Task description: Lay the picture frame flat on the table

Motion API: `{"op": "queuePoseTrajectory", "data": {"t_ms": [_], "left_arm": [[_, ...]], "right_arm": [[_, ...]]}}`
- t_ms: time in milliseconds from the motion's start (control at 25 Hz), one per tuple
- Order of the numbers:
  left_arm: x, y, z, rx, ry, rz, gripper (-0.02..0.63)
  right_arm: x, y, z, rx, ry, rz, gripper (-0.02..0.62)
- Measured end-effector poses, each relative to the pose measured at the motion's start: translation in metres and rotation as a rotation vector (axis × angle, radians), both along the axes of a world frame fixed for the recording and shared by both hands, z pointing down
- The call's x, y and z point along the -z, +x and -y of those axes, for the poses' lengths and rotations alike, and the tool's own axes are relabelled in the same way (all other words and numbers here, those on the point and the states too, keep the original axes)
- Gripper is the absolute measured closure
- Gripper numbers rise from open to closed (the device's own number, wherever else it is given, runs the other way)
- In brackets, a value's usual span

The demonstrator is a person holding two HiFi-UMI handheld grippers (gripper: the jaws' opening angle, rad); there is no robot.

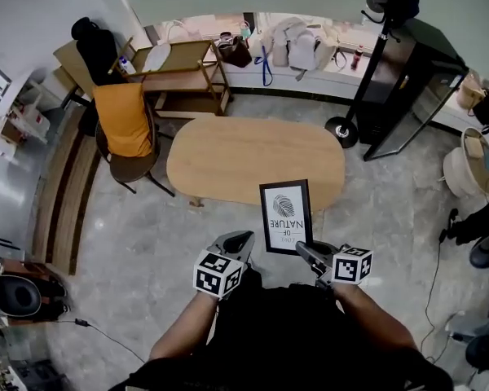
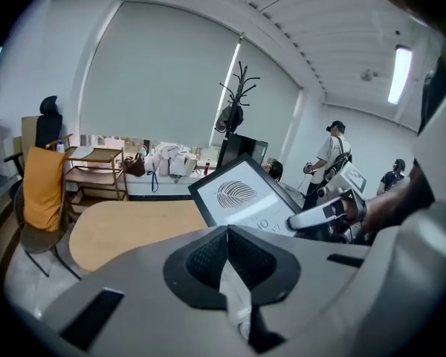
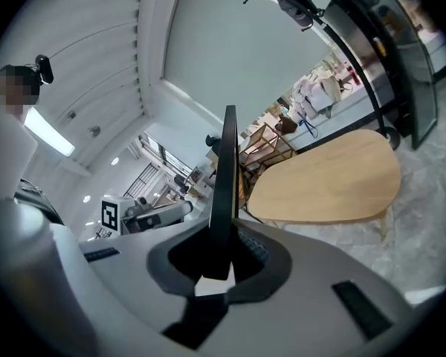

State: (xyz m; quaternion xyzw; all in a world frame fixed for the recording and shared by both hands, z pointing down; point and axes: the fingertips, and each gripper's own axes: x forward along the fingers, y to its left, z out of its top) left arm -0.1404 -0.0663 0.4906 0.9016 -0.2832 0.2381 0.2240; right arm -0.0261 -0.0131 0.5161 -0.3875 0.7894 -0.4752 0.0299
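The picture frame [image 1: 285,216] is black with a white leaf print. It stands upright in the air over the floor, just in front of the near edge of the oval wooden table [image 1: 244,157]. My right gripper [image 1: 303,251] is shut on the frame's lower right corner. In the right gripper view the frame [image 3: 224,177] shows edge-on between the pads of the right gripper [image 3: 221,251]. My left gripper [image 1: 243,239] hangs to the left of the frame, shut and holding nothing. The left gripper view shows the left gripper [image 2: 227,233] below the frame's face [image 2: 245,195].
A chair draped in orange cloth [image 1: 124,125] stands left of the table, and a wooden shelf unit [image 1: 183,76] stands behind it. A coat stand [image 1: 375,55] and a dark cabinet [image 1: 411,80] are at the far right. Two people [image 2: 331,151] stand further off.
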Motion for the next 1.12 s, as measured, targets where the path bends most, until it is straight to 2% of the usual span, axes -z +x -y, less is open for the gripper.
{"op": "queuePoseTrajectory", "data": {"t_ms": [280, 440, 600, 720, 880, 1120], "left_arm": [[0.022, -0.016, 0.116, -0.150, 0.055, -0.023, 0.601], [0.009, -0.032, 0.150, -0.182, 0.028, -0.021, 0.601], [-0.009, -0.049, 0.165, -0.199, -0.042, -0.005, 0.601], [-0.025, -0.062, 0.180, -0.187, -0.088, 0.022, 0.601], [-0.044, -0.076, 0.201, -0.124, -0.129, 0.050, 0.601], [-0.063, -0.079, 0.244, -0.039, -0.179, 0.111, 0.601]], "right_arm": [[0.019, -0.045, 0.093, -0.083, 0.040, -0.051, 0.563], [0.016, -0.059, 0.127, -0.123, 0.048, -0.086, 0.563], [0.007, -0.062, 0.151, -0.147, 0.008, -0.104, 0.563], [-0.010, -0.057, 0.175, -0.160, -0.042, -0.101, 0.563], [-0.060, -0.036, 0.207, -0.196, -0.145, -0.082, 0.563], [-0.177, 0.013, 0.258, -0.173, -0.327, -0.188, 0.561]]}}
